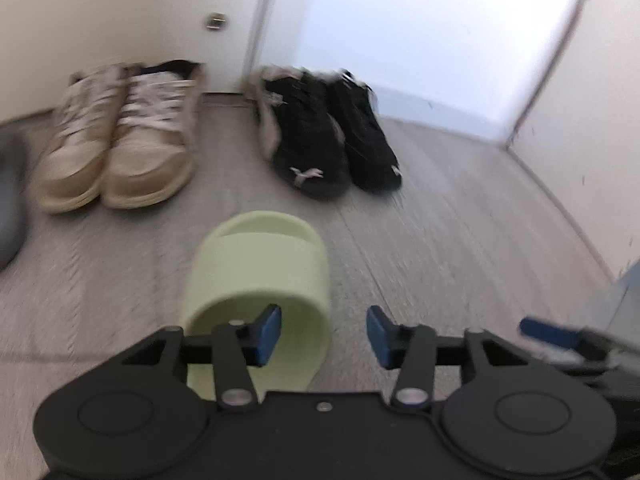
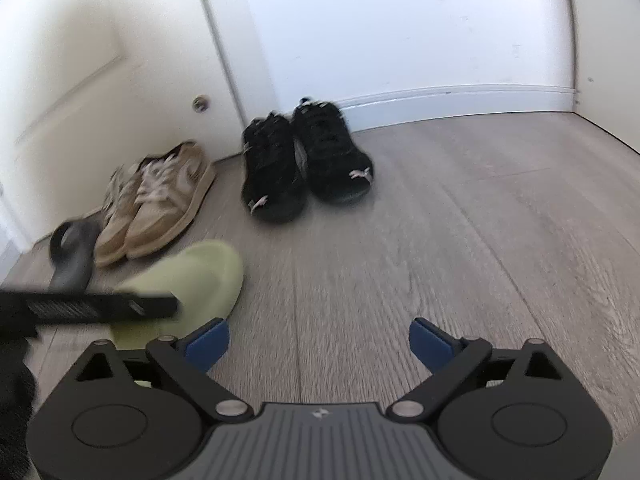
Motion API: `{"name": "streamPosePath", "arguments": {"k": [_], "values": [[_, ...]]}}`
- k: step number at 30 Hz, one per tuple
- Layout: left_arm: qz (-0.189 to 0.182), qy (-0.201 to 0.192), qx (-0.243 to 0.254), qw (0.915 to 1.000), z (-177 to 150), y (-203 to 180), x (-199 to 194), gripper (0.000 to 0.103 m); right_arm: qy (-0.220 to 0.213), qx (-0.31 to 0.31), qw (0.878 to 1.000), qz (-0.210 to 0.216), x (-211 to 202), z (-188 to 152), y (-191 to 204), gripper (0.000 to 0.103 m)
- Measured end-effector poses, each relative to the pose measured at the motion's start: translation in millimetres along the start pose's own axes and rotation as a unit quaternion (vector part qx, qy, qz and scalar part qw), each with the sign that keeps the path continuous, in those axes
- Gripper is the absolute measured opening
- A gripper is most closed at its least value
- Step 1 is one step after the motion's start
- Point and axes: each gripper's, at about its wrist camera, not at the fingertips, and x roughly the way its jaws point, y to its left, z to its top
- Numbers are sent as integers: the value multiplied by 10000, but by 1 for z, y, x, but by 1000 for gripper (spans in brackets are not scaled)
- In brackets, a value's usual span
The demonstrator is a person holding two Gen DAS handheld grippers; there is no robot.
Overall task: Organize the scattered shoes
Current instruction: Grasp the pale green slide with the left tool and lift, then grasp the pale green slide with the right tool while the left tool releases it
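1. The left gripper (image 1: pixel 324 334) hangs low over the wood floor (image 1: pixel 460 240), its blue pads spread apart with only bare boards in the gap.
2. The left-hand pad sits in front of the green slide sandal (image 1: pixel 256 264); in this view it overlaps the sandal's open end, and whether it touches the rim cannot be told. Nothing is pinched between the two pads.
3. The green slide sandal lies flat on the floor, alone, nearer the cameras than the two pairs, roughly between them.
4. Up against the door (image 1: pixel 120 20), the tan sneakers (image 1: pixel 120 148) stand side by side, toes pointing this way, touching along their inner edges.
5. To their right, by the white wall (image 1: pixel 400 28) and baseboard, the black sneakers (image 1: pixel 332 140) also sit as a pair, close together, toes forward.
6. A dark grey slide (image 2: pixel 72 256) lies just left of the tan sneakers, by the door.
7. Over to the right wrist view: the right gripper (image 2: pixel 320 344) has its jaws wide apart, empty floor between them.
8. From there the black body of the left gripper crosses in front of the green sandal at the left, hiding part of it.
9. Both views are motion-blurred, so lace and logo detail is soft.
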Motion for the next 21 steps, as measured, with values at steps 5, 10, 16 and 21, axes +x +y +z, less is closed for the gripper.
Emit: {"name": "streamPosePath", "arguments": {"k": [5,10,16,21], "values": [[497,-51,-443,9978,-21,43,-55,51,441,-1168,9883,876,16,-15,55,62],[1119,0,-531,9923,-34,70,-79,51,728,-1311,9778,1465,34,-23,91,36],[1479,-395,-1183,9811,-27,110,-94,50,916,-1296,9612,2256,66,-15,134,36],[1613,-696,-1115,9781,-12,115,-113,51,560,-2333,9344,2634,59,2,167,69]]}}
